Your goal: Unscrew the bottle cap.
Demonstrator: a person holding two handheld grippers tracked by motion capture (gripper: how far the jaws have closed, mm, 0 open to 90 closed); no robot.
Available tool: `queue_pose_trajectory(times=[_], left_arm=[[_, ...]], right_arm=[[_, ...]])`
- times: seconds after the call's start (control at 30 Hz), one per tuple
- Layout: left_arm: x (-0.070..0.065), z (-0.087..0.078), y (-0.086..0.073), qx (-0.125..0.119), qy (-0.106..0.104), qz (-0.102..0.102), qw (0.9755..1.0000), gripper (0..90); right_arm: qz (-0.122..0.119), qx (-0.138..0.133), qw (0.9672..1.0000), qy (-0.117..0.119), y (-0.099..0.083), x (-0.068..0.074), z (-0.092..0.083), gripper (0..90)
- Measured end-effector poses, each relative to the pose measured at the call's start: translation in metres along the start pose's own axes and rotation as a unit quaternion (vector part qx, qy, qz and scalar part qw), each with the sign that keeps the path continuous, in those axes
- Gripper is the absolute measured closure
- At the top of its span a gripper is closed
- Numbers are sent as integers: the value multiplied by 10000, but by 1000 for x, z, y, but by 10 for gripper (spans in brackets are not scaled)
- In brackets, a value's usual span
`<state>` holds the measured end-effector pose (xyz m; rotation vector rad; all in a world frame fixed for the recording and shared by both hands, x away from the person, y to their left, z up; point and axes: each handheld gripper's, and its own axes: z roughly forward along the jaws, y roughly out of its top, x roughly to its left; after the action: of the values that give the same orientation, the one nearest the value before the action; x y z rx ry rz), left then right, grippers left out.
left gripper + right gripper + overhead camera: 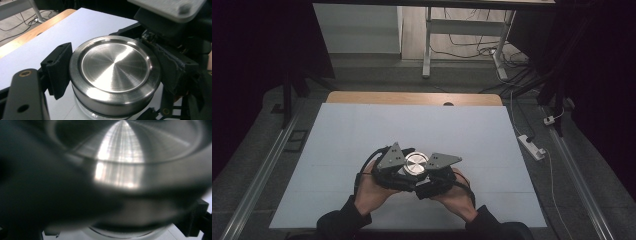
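A round brushed-steel lid (pixel 415 164) tops a pale jar (pixel 125 233) near the front middle of the white table (pixel 412 125). My left gripper (pixel 408 169) comes in from the left. In the left gripper view its black pads (pixel 58 70) press on opposite sides of the lid (pixel 112 60), so it is shut on the lid. My right gripper (pixel 426 178) meets it from the right, slightly lower. The right gripper view is very close and blurred. There the lid (pixel 125 170) looms above, and dark jaws flank the jar body under it.
Both hands sit close together at the table's front edge. A strip of bare wood (pixel 412 97) shows at the far edge. Beyond it stand a desk frame (pixel 427 45) and loose cables. A power strip (pixel 532 146) lies on the floor to the right.
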<state>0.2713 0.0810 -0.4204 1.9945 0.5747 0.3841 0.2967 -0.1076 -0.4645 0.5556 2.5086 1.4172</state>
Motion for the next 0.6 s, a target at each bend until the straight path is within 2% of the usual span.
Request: queue_pose_trajectory(times=[0.23,0.6], left_arm=[[12,-11,-2,-114,-185,-73,9997,207],[18,-22,-6,-82,-252,-83,9996,207]], right_arm=[[29,-43,10000,-18,0,-5,-3,146],[-34,-37,10000,-11,-1,-13,-7,146]])
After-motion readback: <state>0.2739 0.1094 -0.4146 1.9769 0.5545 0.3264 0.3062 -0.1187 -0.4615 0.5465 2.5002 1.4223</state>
